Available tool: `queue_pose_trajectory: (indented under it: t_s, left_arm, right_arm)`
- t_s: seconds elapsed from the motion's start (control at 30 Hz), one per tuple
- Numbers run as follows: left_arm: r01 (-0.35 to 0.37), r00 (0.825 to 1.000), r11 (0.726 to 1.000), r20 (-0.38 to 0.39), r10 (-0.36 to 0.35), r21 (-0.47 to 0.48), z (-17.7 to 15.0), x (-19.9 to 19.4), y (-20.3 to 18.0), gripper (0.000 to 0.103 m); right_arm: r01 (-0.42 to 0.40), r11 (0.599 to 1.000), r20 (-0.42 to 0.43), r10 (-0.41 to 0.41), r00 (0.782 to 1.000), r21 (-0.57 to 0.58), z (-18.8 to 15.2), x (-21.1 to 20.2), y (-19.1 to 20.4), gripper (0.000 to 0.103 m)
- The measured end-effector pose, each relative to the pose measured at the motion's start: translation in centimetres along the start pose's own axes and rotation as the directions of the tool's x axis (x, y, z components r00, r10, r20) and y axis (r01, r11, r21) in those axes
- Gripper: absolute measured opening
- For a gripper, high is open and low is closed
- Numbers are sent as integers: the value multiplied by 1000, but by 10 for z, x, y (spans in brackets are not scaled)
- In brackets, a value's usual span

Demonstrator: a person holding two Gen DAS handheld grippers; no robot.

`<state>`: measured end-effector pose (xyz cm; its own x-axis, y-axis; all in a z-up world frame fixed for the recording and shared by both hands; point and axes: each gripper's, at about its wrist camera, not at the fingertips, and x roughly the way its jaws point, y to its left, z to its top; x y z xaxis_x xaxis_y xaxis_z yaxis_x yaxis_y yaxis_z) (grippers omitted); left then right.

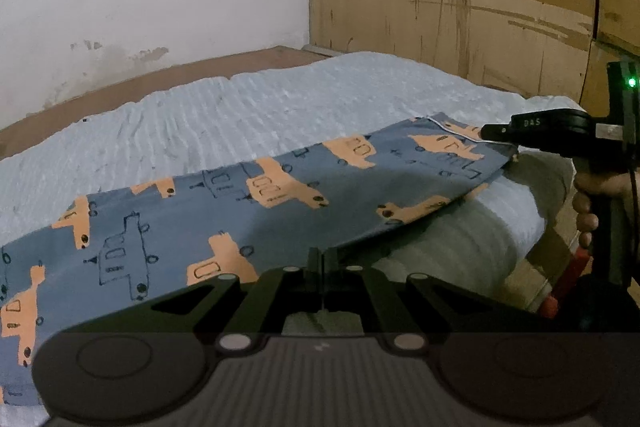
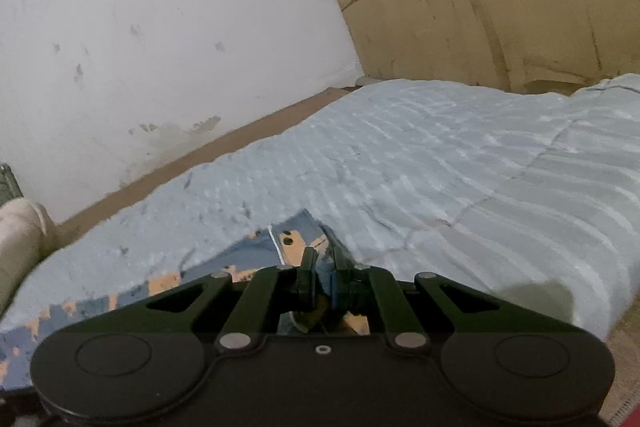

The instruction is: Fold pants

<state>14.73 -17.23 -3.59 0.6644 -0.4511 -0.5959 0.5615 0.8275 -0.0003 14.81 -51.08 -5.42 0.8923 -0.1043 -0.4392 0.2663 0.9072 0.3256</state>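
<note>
The pants [image 1: 224,227] are lying across the pale-blue bedcover [image 1: 240,115]; the left gripper [image 1: 322,259] is clenched on their near edge — contact hidden; the right gripper [image 2: 324,267] is pinching a corner, blurred.

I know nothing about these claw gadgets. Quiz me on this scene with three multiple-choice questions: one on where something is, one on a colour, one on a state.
1. Where do the pants lie?
A. on the pale blue bedspread
B. on a chair
C. on the floor

2. What colour are the filled vehicle shapes printed on the pants?
A. green
B. orange
C. white

3. How is the right claw?
A. wide open, nothing in it
B. shut on the pants
C. holding a hanger

Answers:
1 A, the fabric is spread over the bedspread.
2 B, orange shapes stand out on the blue cloth.
3 B, the right wrist view shows blue cloth pinched between its fingers, at the hem with the white piping.
</note>
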Motion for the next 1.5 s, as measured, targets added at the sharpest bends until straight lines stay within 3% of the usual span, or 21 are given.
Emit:
queue_pose_trajectory:
  t_s: [0.17, 0.3, 0.37, 0.43, 0.53, 0.67, 0.73, 0.83, 0.97, 1.07, 1.17, 1.3, 1.4, 1.5]
  left_arm:
    - [12, 1000, 1000, -16, -12, -23, -1, 3, 2, 2]
    - [20, 1000, 999, -18, -20, -47, 0, 2, 7, 9]
    - [18, 1000, 998, -14, -19, -56, 1, 0, 8, 26]
    - [14, 1000, 998, -6, -15, -63, 2, -3, 9, 63]
    - [-10, 1000, 997, 0, 10, -78, 3, -9, 14, 78]
    - [-102, 995, 985, -14, 101, -143, 4, -19, 34, 91]
    - [-151, 989, 972, -25, 149, -182, 3, -25, 48, 95]
    - [-242, 970, 941, -42, 239, -238, -3, -37, 75, 98]
    - [-366, 930, 895, -63, 362, -253, -19, -58, 116, 99]
    - [-470, 879, 832, -79, 469, -294, -39, -82, 152, 99]
    - [-538, 835, 765, -99, 541, -352, -57, -103, 184, 99]
    - [-575, 799, 688, -122, 589, -443, -75, -120, 224, 98]
    - [-559, 801, 654, -127, 585, -509, -83, -125, 249, 97]
    - [-531, 815, 649, -117, 568, -545, -88, -125, 266, 95]
  right_arm:
    - [26, 998, -15, -27, 1000, -64, -7, 6, 3, 7]
    - [49, 995, -9, -50, 999, -89, -8, 8, 5, 13]
    - [71, 991, -6, -72, 997, -116, -7, 6, 8, 26]
    - [93, 983, 9, -93, 996, -161, -7, 3, 12, 40]
    - [86, 963, 44, -78, 996, -255, -11, -6, 25, 75]
    - [0, 930, 42, 17, 999, -367, -24, -15, 51, 98]
    - [-51, 901, 23, 67, 997, -431, -33, -15, 67, 100]
    - [-107, 861, -16, 114, 993, -498, -46, -11, 88, 102]
    - [-135, 869, -89, 105, 990, -475, -58, 3, 96, 102]
    - [-122, 883, -90, 92, 992, -453, -57, 4, 98, 102]
    - [-127, 871, -80, 101, 992, -474, -54, 2, 110, 102]
    - [-202, 834, -97, 178, 979, -513, -48, 4, 140, 102]
    - [-275, 799, -138, 239, 961, -535, -46, 12, 167, 102]
    - [-363, 764, -204, 301, 932, -533, -43, 26, 197, 102]
